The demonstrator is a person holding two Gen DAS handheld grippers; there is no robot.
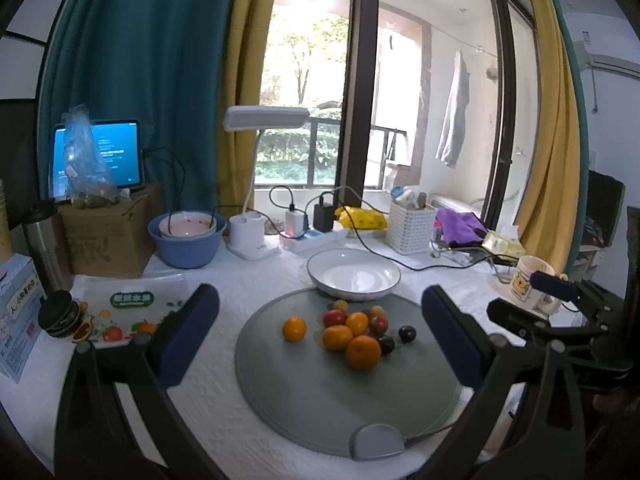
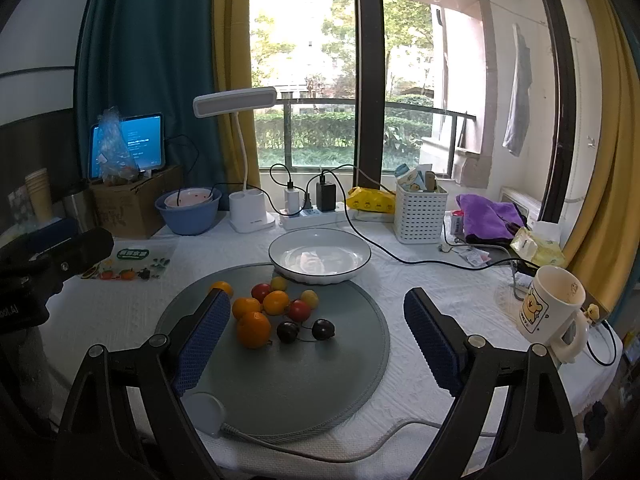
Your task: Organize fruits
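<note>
I see the white-clothed tabletop (image 2: 420, 280) carrying a round grey mat (image 2: 288, 380) at its near edge. A white plate (image 2: 320, 258) sits empty, overlapping the mat's far edge. Oranges (image 2: 253, 329), small tomatoes (image 2: 299, 310) and two dark plums (image 2: 322, 329) cluster on the mat's far half. My left gripper (image 1: 320, 336) and right gripper (image 2: 316, 334) hover released, jaws spread wide, grasping nothing.

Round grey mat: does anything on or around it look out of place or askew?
The white plate overlaps the far edge of the round grey mat, and one orange lies apart from the fruit cluster. Nothing looks spilled or damaged.
</note>
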